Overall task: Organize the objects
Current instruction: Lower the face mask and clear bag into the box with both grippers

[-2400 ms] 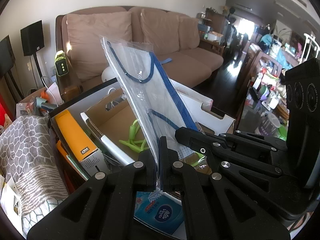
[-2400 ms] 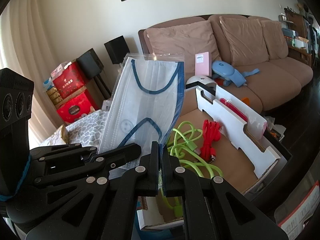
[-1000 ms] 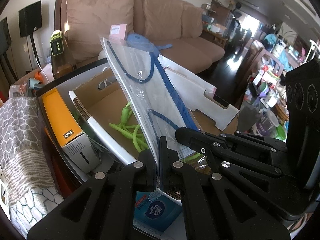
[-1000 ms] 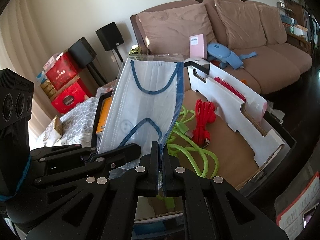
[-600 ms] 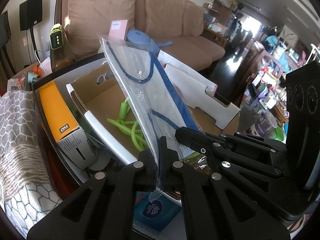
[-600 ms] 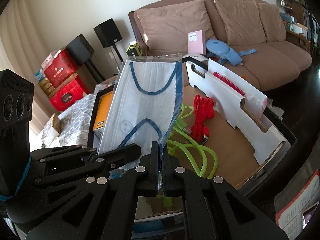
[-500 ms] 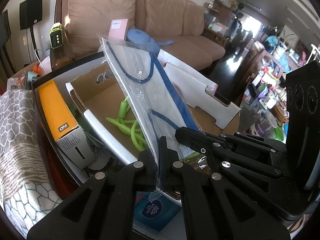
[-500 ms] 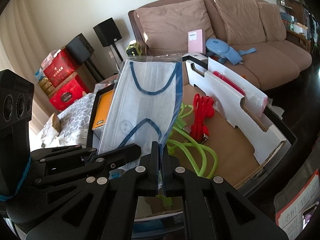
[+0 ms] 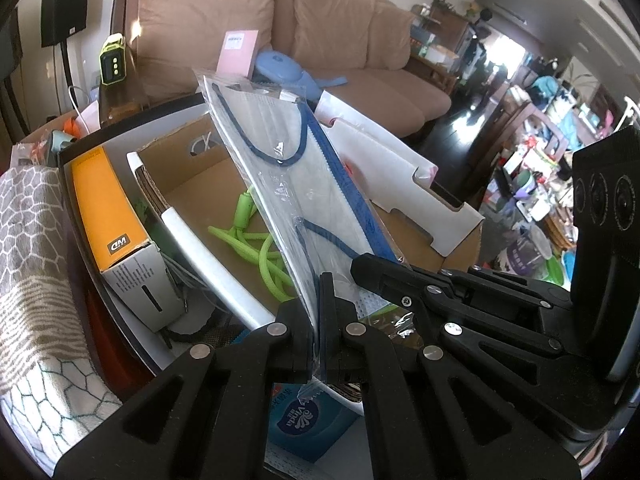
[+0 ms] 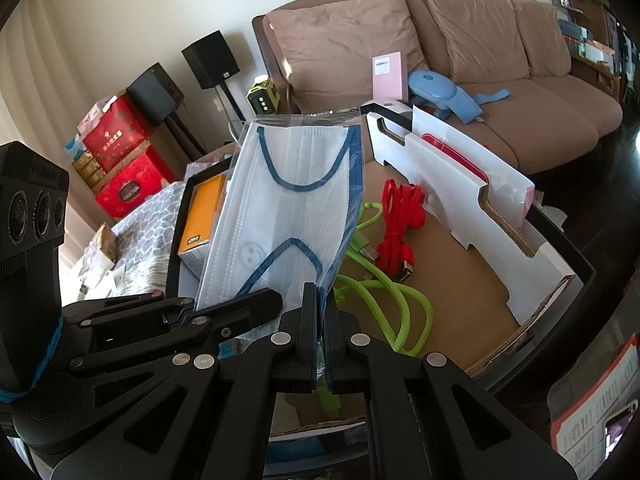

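- We hold the face mask (image 9: 288, 184), sealed in its clear bag, upright above the cardboard box (image 9: 192, 184), with both grippers clamped on its lower edge.
- The left gripper (image 9: 319, 320) has its fingers closed on the lower left part of the bag; no gap shows between them beyond the film itself.
- The right gripper (image 10: 320, 332) has its fingers closed on the lower right corner of the same bag, just beside the left one.
- We judge the mask to be very light and soft. The bag is thin, glossy film, so it is likely to be slippery and to flop or fold if held by one corner only.
- We recommend gripping the flat sealed margin of the bag, not the pleated middle, and keeping both grips until the bag rests on a surface. Breakage is not a concern; creasing and slipping are.
- In the box below lie a green cable (image 10: 384, 300) and a red cable (image 10: 400, 224); an orange box (image 9: 108, 216) stands to the left of the cardboard box.
- Compared with the earliest frames, both cameras now look more steeply down into the box, and the sofa (image 10: 480, 40) sits higher in the view. The grip on the bag and the bag's pose between the fingers are unchanged.
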Action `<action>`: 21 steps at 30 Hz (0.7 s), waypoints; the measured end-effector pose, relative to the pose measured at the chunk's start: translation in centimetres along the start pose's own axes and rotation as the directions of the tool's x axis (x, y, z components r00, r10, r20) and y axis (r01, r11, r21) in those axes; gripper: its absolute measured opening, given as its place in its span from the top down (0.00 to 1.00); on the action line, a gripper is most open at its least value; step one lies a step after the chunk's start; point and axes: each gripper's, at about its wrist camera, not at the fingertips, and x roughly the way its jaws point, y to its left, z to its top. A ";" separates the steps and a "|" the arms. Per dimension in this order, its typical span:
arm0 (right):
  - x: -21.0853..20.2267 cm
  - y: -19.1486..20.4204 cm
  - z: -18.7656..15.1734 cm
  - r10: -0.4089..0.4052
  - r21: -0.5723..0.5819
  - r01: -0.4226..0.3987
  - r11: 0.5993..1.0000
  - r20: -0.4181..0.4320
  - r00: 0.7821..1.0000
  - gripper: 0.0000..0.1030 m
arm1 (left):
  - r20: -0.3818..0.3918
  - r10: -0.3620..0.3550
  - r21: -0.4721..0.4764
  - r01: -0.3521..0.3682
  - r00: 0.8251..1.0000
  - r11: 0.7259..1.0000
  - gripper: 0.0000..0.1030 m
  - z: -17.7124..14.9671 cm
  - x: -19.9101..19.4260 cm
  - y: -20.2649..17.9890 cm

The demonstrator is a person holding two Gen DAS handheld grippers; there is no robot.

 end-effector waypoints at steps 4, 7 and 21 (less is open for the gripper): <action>0.0 -0.1 -0.1 0.002 0.002 -0.002 1.000 0.001 1.000 0.97 | 0.000 0.001 0.000 -0.001 1.000 1.000 1.00 0.0 0.0 0.0; 0.0 -0.1 -0.1 0.002 0.003 -0.002 1.000 0.000 1.000 0.97 | 0.000 0.000 -0.005 0.000 1.000 1.000 1.00 -0.1 0.1 0.0; 0.0 -0.3 -0.1 -0.001 0.010 0.001 1.000 0.004 1.000 0.97 | 0.001 -0.017 -0.048 0.017 1.000 0.999 1.00 -0.2 0.5 0.1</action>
